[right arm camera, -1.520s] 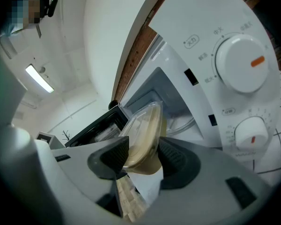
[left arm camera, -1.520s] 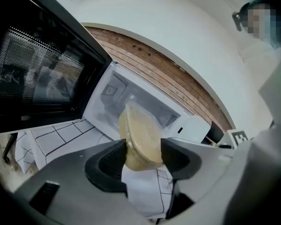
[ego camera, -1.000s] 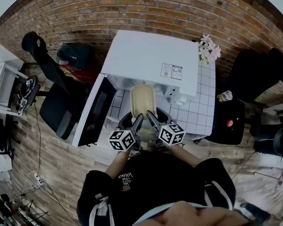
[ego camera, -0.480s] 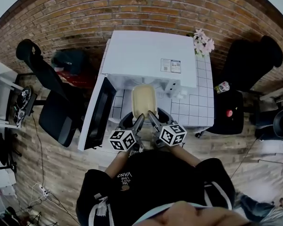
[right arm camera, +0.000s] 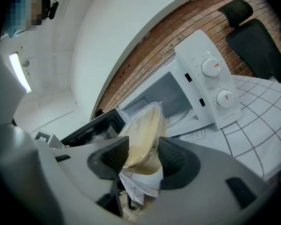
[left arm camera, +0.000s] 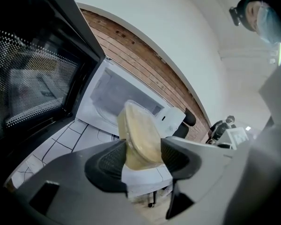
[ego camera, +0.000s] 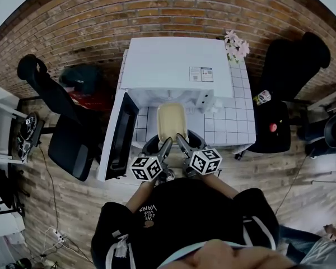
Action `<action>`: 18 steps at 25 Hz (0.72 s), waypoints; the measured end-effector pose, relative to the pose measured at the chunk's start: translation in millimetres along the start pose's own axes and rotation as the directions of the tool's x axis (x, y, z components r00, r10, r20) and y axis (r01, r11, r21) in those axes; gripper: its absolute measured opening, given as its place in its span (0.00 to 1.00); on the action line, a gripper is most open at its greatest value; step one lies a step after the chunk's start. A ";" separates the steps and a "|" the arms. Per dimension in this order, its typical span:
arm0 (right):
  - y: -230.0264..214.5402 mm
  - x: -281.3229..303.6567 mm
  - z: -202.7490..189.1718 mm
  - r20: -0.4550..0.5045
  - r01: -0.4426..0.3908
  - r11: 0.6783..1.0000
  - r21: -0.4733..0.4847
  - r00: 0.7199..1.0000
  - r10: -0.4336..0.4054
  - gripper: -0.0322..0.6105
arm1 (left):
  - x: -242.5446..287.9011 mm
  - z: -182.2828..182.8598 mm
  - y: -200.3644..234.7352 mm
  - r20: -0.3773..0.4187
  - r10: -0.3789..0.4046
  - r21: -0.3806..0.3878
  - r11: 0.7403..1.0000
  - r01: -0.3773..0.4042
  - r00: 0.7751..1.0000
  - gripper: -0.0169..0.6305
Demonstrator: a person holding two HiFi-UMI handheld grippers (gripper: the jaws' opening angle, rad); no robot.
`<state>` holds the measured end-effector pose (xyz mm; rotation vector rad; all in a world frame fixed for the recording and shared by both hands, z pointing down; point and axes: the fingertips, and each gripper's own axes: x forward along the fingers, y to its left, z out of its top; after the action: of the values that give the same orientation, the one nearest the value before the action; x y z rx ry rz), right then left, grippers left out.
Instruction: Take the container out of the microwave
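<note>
A red brick wall (ego camera: 157,4) runs across the top. A black chair (ego camera: 67,142) stands at the left on the wooden floor (ego camera: 67,203).

White microwave (ego camera: 173,66), beige container (ego camera: 171,122), red-brick wall (ego camera: 101,10)

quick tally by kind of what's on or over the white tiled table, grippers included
microwave: 1
container: 1
flower bunch: 1
grippers: 2, left gripper and right gripper, both clamped on the container
total: 5
</note>
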<state>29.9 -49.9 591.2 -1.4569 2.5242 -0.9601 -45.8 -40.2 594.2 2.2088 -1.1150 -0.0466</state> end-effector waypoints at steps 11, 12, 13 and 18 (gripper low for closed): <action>-0.1 -4.6 -4.8 0.012 0.039 0.999 0.006 0.999 -0.039 0.34 | -2.1 -3.7 0.6 -0.022 -0.028 0.007 1.000 0.028 0.999 0.39; -0.4 -4.7 -4.8 0.014 0.041 0.999 0.007 0.999 -0.041 0.34 | -1.8 -3.7 0.7 -0.023 -0.029 0.007 1.000 0.030 0.999 0.39; -0.6 -4.8 -4.7 0.015 0.042 0.999 0.009 0.999 -0.043 0.34 | -1.5 -3.6 0.6 -0.024 -0.031 0.008 0.999 0.031 0.999 0.39; -1.1 -5.3 -4.1 0.015 0.049 0.999 0.011 0.999 -0.049 0.34 | -0.6 -3.6 0.5 -0.032 -0.039 0.008 0.999 0.039 0.999 0.39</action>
<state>32.1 -44.1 593.9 -1.5237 2.4802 -0.9645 -45.4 -38.0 597.1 2.2310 -1.0569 -0.0237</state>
